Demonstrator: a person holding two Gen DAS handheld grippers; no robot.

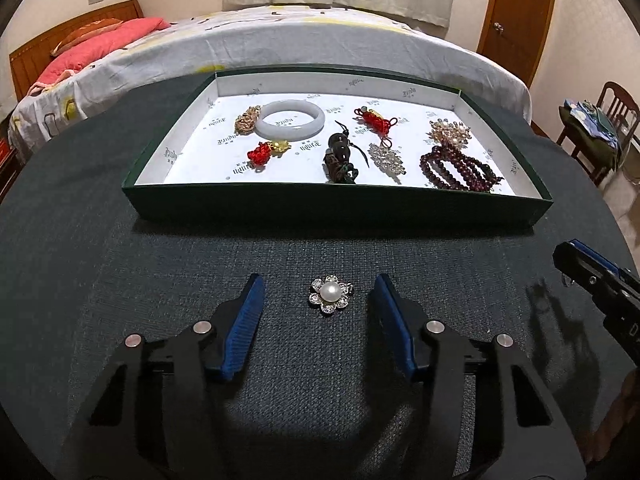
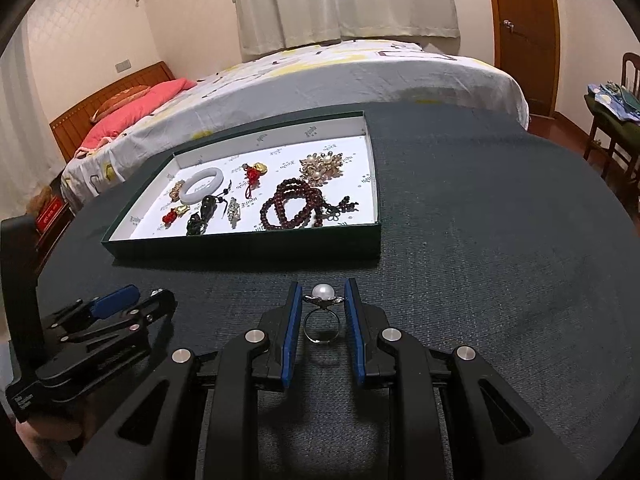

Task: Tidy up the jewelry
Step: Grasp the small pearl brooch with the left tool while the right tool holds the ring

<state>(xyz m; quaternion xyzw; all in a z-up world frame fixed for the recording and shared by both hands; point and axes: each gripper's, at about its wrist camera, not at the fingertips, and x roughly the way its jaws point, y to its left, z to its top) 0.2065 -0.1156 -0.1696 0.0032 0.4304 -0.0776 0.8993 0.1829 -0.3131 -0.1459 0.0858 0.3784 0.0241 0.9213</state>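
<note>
- The left hand-held gripper [image 1: 318,300] hovers low over the dark worktop [image 1: 120,260], on the near side of the green tray [image 1: 336,210]; its blue pads are spread wide and touch nothing.
- A pearl flower brooch [image 1: 331,294] lies flat on the worktop between those spread pads, apart from both, in front of the tray's near wall.
- In the tray's left part lie a white bangle [image 1: 289,120], a gold ornament touching its left edge, and a red-and-gold charm [image 1: 267,151] nearer the front.
- Toward the tray's right lie a dark gourd pendant [image 1: 339,151], a red knotted charm [image 1: 374,120], a clear crystal piece, a pearl cluster brooch [image 1: 450,131] and a dark red bead bracelet [image 1: 458,170] by the front right corner.
- The right hand-held gripper [image 2: 323,300], in front of the tray's near wall, is closed about a pearl ring [image 2: 323,305]; its pads press the ring's flower setting from both sides, the band hanging below.
</note>
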